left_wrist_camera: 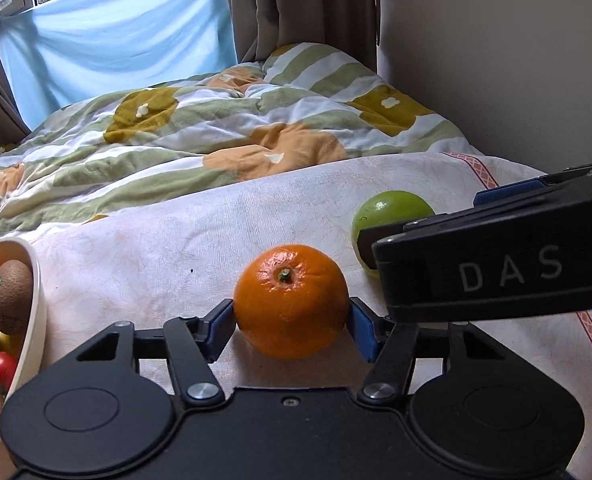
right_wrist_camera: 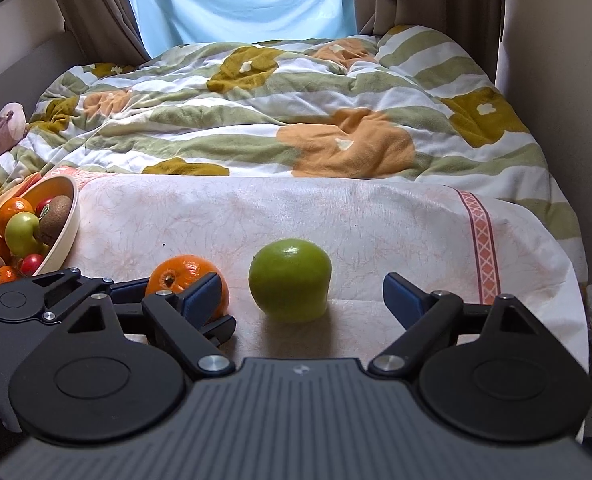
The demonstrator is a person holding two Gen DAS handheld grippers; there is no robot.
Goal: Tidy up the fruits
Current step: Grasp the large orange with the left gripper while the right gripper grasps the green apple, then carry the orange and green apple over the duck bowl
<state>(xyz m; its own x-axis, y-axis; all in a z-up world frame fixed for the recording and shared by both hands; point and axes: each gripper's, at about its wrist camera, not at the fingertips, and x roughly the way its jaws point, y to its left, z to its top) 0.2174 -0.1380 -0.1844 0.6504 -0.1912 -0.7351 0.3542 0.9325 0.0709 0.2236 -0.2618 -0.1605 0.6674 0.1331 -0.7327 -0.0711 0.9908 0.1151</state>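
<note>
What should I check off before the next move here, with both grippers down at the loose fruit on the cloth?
1. Left gripper on the orange: ok, both blue pads sit against its sides.
2. Orange lifted: not ok, it rests on the cloth.
3. Right gripper around the green apple: ok, the apple lies between its fingers.
4. Right grip closed: not ok, jaws wide open, a clear gap on each side of the apple.
5. Room in the bowl: cannot tell, it already holds kiwis, tomatoes and other fruit.
6. Grippers apart: cannot tell, they overlap in both views.
</note>
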